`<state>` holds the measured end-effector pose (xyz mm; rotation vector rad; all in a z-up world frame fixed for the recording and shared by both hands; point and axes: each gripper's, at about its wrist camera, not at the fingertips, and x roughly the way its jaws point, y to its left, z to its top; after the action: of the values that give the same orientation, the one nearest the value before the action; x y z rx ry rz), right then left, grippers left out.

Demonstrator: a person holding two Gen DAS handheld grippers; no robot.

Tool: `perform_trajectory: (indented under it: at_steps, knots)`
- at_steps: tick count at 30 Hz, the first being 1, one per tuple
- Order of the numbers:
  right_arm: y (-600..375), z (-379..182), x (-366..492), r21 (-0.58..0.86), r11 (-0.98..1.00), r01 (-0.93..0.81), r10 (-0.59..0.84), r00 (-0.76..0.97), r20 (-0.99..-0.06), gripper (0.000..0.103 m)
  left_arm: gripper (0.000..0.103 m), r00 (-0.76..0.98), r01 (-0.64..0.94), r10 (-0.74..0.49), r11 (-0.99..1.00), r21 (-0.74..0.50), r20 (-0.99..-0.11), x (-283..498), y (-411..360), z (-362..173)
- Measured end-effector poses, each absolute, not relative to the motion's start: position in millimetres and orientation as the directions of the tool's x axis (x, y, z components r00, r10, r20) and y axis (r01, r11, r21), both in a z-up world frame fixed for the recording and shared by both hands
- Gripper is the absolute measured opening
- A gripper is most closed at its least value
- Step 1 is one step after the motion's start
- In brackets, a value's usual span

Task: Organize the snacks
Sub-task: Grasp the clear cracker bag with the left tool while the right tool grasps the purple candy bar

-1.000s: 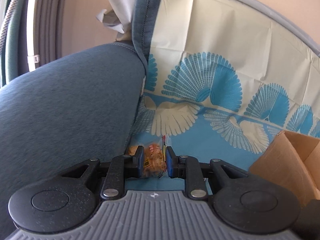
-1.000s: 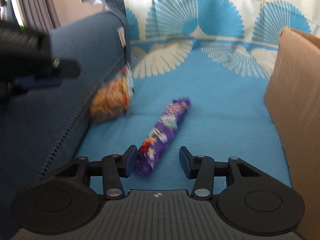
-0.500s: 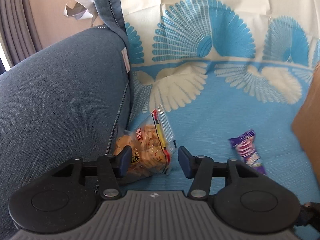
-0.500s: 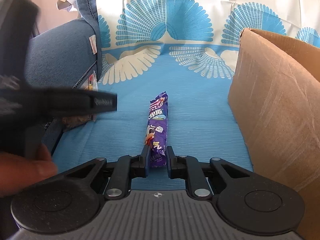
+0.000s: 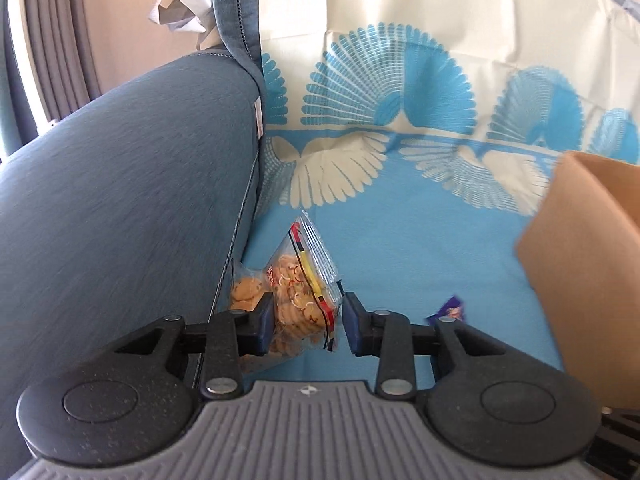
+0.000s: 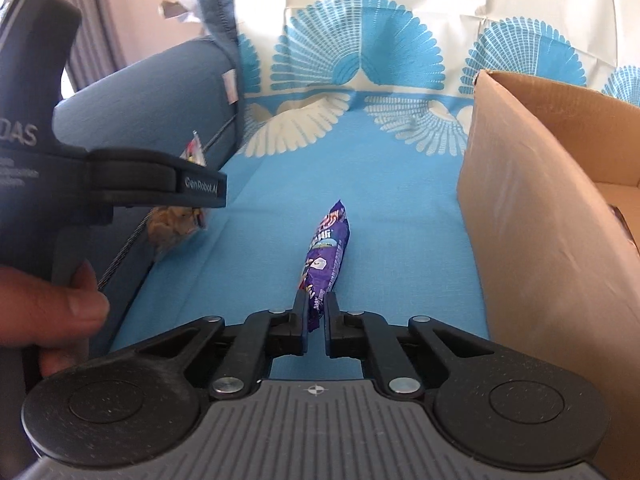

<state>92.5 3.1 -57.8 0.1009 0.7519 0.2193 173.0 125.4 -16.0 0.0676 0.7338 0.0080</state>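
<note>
A clear bag of small cookies (image 5: 298,300) leans against the blue sofa arm on the blue patterned cloth. My left gripper (image 5: 307,326) is open around its near end, and its right finger stands clear of the bag. The bag also shows in the right wrist view (image 6: 176,224), partly behind the left gripper body. My right gripper (image 6: 316,324) is shut on the near end of a purple snack pack (image 6: 326,256) that stretches away from it on the cloth. The pack's tip shows in the left wrist view (image 5: 448,311).
An open cardboard box (image 6: 552,208) stands on the right, close to the purple pack; it also shows in the left wrist view (image 5: 588,276). The blue sofa arm (image 5: 120,216) rises on the left. The blue and cream cloth (image 6: 384,184) covers the seat and backrest.
My left gripper opened off the cookie bag, drew back, and now narrows around it again. My right gripper closed on the purple pack's near end and holds it.
</note>
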Motion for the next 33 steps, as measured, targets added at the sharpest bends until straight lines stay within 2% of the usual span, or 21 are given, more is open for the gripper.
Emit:
perform_trajectory:
  at_steps: [6,12,15,19,21,23,25,29,31,33]
  knots:
    - [-4.3,-47.9,39.2,0.197,0.95,-0.243,0.31,0.654,-0.69,0.006,0.039,0.716,0.054,-0.014,0.998,0.036,-0.698,99.7,127.1,7.4]
    - [-18.9,-44.2,-20.0,0.177,0.942,-0.286,0.326,0.646,-0.691,0.006,0.039,0.699,0.044,-0.096,0.995,-0.092,-0.709,48.7,143.1,21.1]
    - [-28.3,-38.7,-36.9,0.214,0.939,-0.27,0.342,0.656,-0.673,0.006,0.04,0.626,0.07,-0.138,0.99,-0.121,-0.767,44.7,142.7,12.1]
    - [-32.3,-50.6,-55.2,0.183,0.93,-0.317,0.355,0.656,-0.666,0.008,0.041,0.529,0.1,-0.165,0.986,-0.132,-0.833,45.7,135.8,-3.7]
    - [-30.4,-57.3,-53.3,0.181,0.928,-0.325,0.354,0.623,-0.697,0.011,0.052,0.527,0.097,-0.16,0.987,-0.128,-0.835,45.8,136.0,-5.9]
    - [-26.6,-56.7,-52.3,0.161,0.924,-0.348,0.356,0.623,-0.697,0.019,0.065,0.537,0.073,-0.174,0.985,-0.159,-0.825,45.9,141.6,-4.6]
    - [-24.7,-59.4,-51.9,0.131,0.928,-0.35,0.337,0.632,-0.698,0.047,0.072,0.55,0.028,-0.181,0.98,-0.199,-0.816,47.3,151.2,-4.4]
    - [-25.2,-66.1,-45.1,0.146,0.928,-0.343,0.34,0.619,-0.708,0.05,0.085,0.516,-0.039,-0.203,0.965,-0.259,-0.832,51.1,162.7,-9.7]
    - [-23.9,-71.6,-37.3,0.146,0.931,-0.335,0.332,0.612,-0.718,0.05,0.087,0.475,-0.034,-0.226,0.961,-0.274,-0.851,53.1,161.7,-14.8]
    - [-23.8,-76.4,-32.4,0.16,0.932,-0.326,0.336,0.605,-0.722,0.05,0.095,0.424,-0.02,-0.231,0.964,-0.264,-0.876,56.5,158.2,-20.4]
